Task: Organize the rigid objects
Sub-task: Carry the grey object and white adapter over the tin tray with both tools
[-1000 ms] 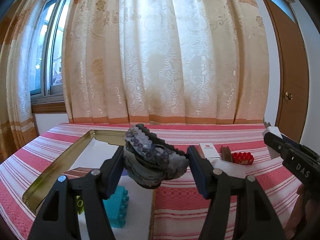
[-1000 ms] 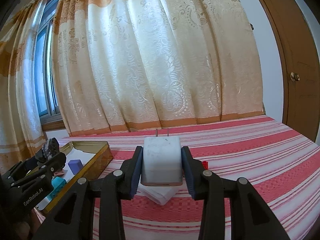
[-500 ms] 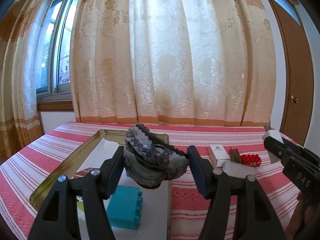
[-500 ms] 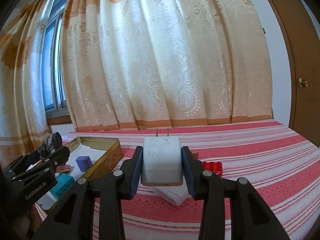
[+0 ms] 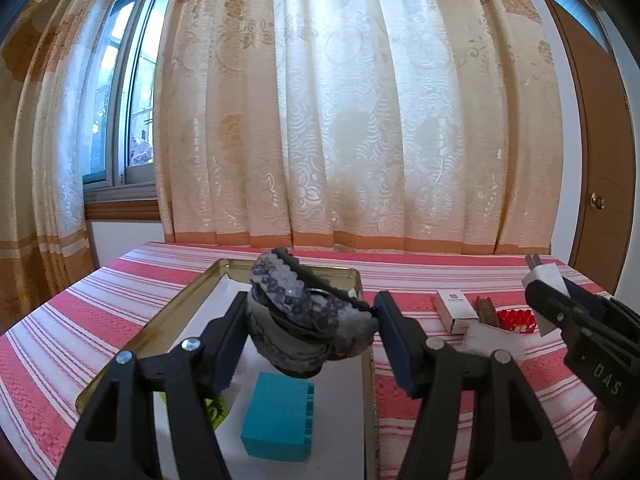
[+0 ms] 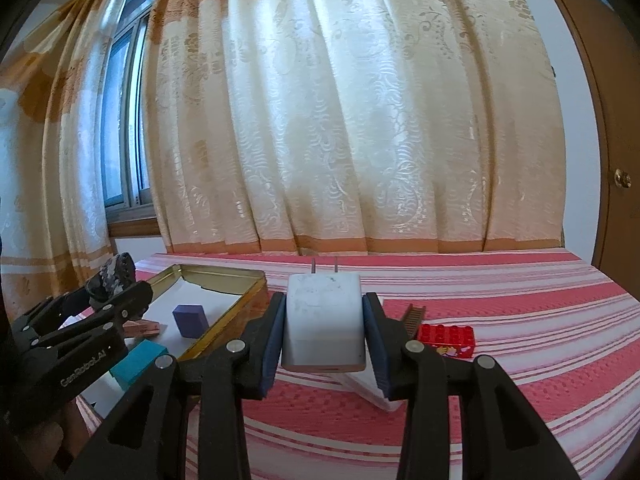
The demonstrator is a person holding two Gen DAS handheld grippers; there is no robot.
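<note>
My left gripper is shut on a grey sequined hair clip and holds it above the gold metal tray. In the tray lie a teal block, a purple block and a brown clip. My right gripper is shut on a white plug charger, prongs pointing away, held above the striped table to the right of the tray. It also shows in the left wrist view.
On the red striped tablecloth right of the tray lie a red brick, a brown comb, a small white box and a white flat piece. Curtains hang behind; a door stands at right.
The left gripper with the hair clip has moved left, further over the tray; the teal block now lies under it. The right gripper keeps the charger and has swung slightly.
</note>
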